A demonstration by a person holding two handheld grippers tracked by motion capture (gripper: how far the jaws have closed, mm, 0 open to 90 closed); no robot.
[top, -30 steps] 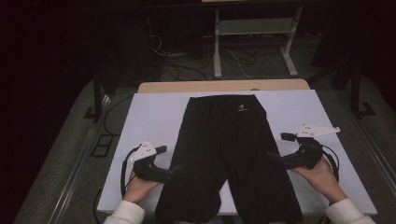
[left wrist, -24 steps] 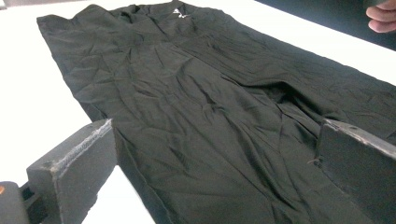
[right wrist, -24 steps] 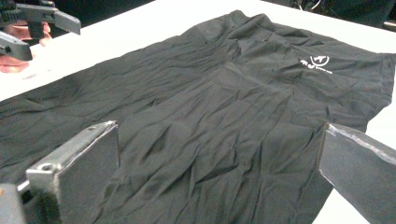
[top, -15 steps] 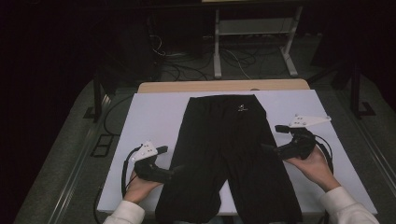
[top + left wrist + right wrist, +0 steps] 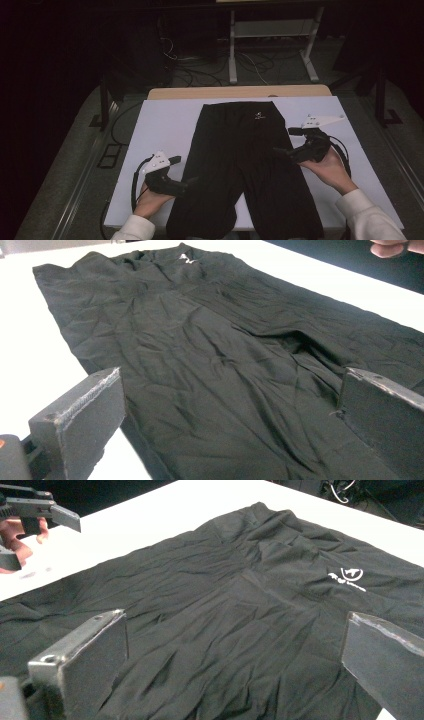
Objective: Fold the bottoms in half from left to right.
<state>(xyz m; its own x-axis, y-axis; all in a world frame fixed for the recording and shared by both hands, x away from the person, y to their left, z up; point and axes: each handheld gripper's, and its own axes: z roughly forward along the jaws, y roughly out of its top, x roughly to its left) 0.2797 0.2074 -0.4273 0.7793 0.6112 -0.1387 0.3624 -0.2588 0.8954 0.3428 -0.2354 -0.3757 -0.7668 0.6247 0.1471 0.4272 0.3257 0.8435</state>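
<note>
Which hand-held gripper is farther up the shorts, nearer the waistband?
The right hand-held gripper: it sits at the shorts' edge about level with the crotch, close to the white logo. The left hand-held gripper is lower, beside the leg.

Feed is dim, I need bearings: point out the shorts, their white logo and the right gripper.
shorts (image 5: 235,165), high view, middle of the fabric.
white logo (image 5: 348,578), right gripper view, on the print.
right gripper (image 5: 283,142), high view, between its fingers.

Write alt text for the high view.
Black trousers lie flat on a white table, waistband away from the person. The left gripper and right gripper point inward at the trousers' side edges, jaws open.
</note>
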